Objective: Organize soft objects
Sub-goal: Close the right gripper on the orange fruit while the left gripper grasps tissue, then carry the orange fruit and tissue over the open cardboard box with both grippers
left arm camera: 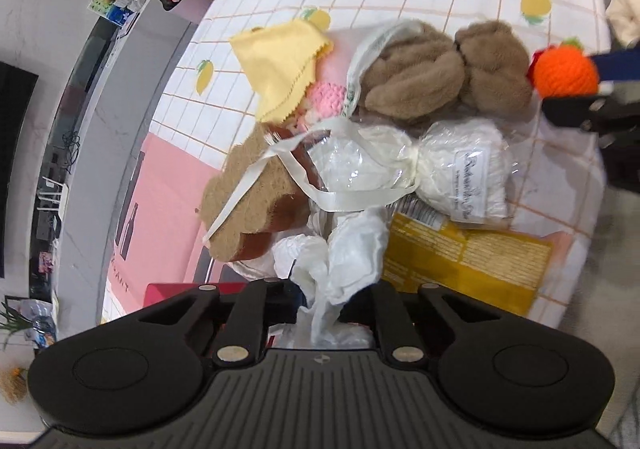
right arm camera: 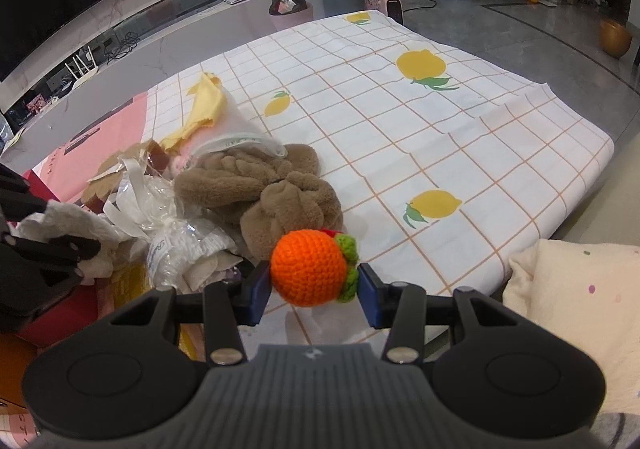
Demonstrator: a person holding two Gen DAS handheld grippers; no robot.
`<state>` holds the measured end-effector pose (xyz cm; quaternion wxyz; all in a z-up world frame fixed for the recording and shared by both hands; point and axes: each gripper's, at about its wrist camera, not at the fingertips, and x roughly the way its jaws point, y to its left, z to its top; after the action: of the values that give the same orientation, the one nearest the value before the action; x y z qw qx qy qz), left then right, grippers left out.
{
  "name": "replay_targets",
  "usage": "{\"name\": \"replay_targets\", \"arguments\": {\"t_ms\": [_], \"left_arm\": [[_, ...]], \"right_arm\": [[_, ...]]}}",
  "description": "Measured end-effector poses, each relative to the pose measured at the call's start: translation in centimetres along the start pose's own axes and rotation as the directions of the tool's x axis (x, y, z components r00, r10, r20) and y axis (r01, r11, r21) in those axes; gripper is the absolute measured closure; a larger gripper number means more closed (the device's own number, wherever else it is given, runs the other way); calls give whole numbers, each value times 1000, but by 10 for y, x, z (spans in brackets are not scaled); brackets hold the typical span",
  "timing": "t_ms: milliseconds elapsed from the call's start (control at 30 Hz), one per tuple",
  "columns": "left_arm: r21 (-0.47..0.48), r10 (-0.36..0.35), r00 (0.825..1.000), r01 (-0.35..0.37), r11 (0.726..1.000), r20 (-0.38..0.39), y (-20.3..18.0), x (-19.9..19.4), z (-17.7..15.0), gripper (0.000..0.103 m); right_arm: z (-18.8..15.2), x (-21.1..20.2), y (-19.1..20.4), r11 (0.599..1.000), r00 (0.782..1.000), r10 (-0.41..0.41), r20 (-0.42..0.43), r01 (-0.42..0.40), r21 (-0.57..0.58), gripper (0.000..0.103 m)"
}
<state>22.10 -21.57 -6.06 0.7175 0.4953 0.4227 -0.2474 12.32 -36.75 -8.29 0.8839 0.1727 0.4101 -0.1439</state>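
While a heap of soft things lies at nine o'clock on the lemon-print cloth [right arm camera: 400, 121], a crocheted orange [right arm camera: 310, 268] is held clamped between the blue pads of the right gripper [right arm camera: 312, 285], lifted just beside the heap. A crumpled white plastic bag [left arm camera: 336, 261] is pinched by the left gripper [left arm camera: 320, 313] at the heap's near edge. A brown plush [right arm camera: 276, 193] and a yellow cloth [left arm camera: 280, 61] are left in the pile (unsorted, it seems). Sorting appears midway; next, a clear spot toward twelve o'clock is called for, then a gentle release.
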Motion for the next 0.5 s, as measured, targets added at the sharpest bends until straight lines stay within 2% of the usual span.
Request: {"name": "replay_targets", "arguments": {"t_ms": [100, 333, 500], "left_arm": [[-38, -5, 1000, 6, 999, 29, 5, -20, -3, 89], [-126, 39, 992, -23, 992, 124, 20, -82, -23, 89], [-187, 117, 978, -84, 979, 170, 37, -119, -46, 89]], "right_arm": [[-1, -1, -1, 1000, 1000, 10, 3, -10, 3, 57], [-3, -10, -7, 998, 999, 45, 22, -46, 32, 57], [-4, -18, -9, 997, 997, 63, 49, -65, 42, 57]]}}
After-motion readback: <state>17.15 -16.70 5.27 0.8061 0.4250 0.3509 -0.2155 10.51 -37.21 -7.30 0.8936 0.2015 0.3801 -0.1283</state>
